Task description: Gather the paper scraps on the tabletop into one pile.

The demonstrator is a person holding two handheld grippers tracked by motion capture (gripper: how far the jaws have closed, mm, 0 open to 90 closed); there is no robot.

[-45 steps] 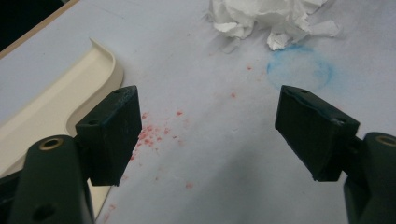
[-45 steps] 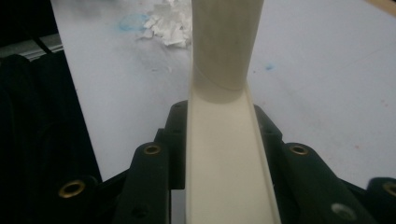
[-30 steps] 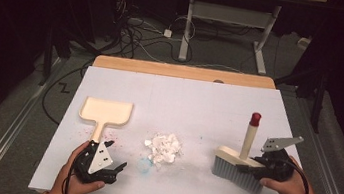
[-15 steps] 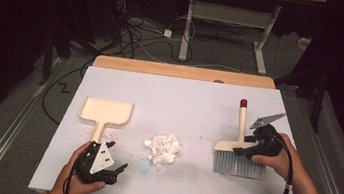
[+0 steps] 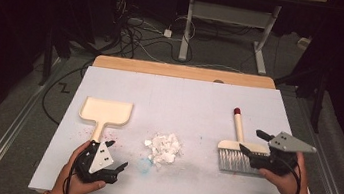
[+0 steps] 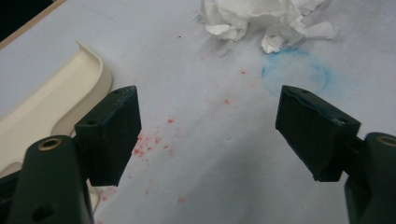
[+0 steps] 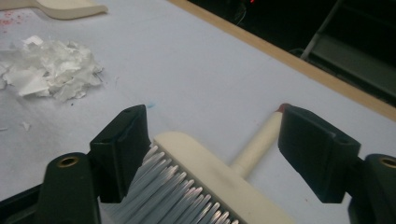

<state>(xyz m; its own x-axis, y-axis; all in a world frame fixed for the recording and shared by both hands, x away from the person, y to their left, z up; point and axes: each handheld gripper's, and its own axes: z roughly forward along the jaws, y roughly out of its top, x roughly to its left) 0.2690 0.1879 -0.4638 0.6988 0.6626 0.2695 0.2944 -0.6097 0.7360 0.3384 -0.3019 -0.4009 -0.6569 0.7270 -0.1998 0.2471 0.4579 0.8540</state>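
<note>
White table (image 5: 185, 94), cables on the floor beyond it; the paper scraps (image 5: 164, 148) sit near its middle. My right gripper (image 5: 253, 143), jaws spread, straddles the brush (image 5: 235, 153), which lies flat to the right of the scraps, handle pointing away from me. My left gripper (image 5: 117, 156), jaws spread and holding nothing, rests left of the scraps, just below the dustpan (image 5: 106, 112).

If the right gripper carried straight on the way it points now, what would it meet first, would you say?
Most likely the cream brush with grey bristles: its head already lies between the open fingers of the right gripper, with the handle running on ahead. Contact is hard to judge.
</note>
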